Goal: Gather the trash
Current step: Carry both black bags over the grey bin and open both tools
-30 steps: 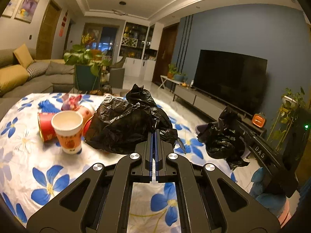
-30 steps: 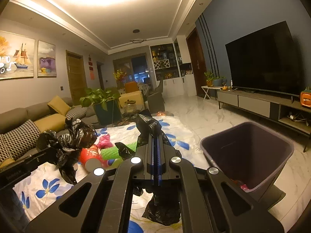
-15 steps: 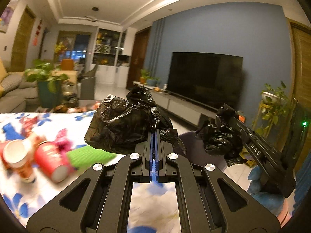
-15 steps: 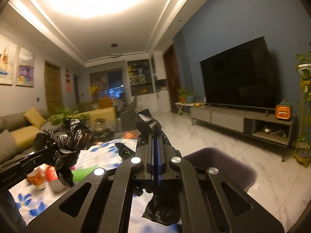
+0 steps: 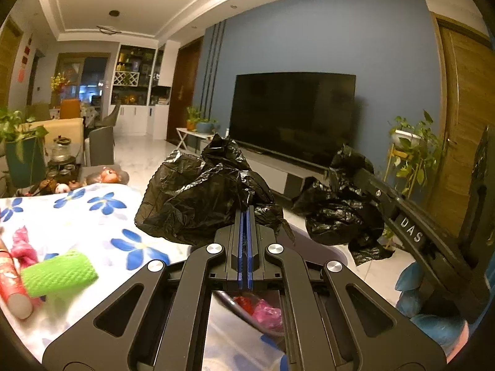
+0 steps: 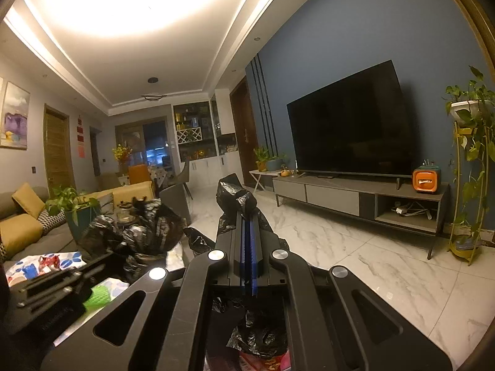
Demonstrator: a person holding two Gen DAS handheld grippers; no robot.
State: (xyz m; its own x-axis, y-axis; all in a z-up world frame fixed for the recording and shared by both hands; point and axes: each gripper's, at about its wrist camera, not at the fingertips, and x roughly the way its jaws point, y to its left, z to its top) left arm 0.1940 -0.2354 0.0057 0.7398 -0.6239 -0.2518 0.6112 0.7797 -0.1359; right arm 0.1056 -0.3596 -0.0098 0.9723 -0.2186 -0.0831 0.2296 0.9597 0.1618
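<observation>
Both views have swung off the floral tablecloth [image 5: 92, 216] toward the TV wall since a second ago. The paper cups that sat left of the left gripper [image 5: 245, 216] a second ago have slid almost out of frame; only one red cup [image 5: 12, 284] shows at the left edge, with a green foam sleeve [image 5: 58, 275] beside it. The bin has dropped from full view on the right wrist camera to a sliver beneath both tools. Judgement: the pair has carried the black trash bag [image 5: 198, 198] over the bin, and the step in hand looks like lining it, not picking litter yet.

Left gripper: fingers together, pinching a fold of the bag, which bunches up in front of the tips. Right gripper [image 6: 247, 216]: fingers likewise closed on bag film, a crumple at the tips and more hanging below the frame. In the left wrist view the right tool comes in from the right with its own wad of bag [image 5: 337, 216]. The two wads sit apart, so the mouth is likely spread between them; I cannot tell how wide.

The bag: thin glossy black film, heavily creased, slack, no visible load. It hangs in the air above the bin rim [image 5: 235, 309], where red and pink wrappers [image 5: 266, 309] lie inside. The litter on the table is untouched.
</observation>
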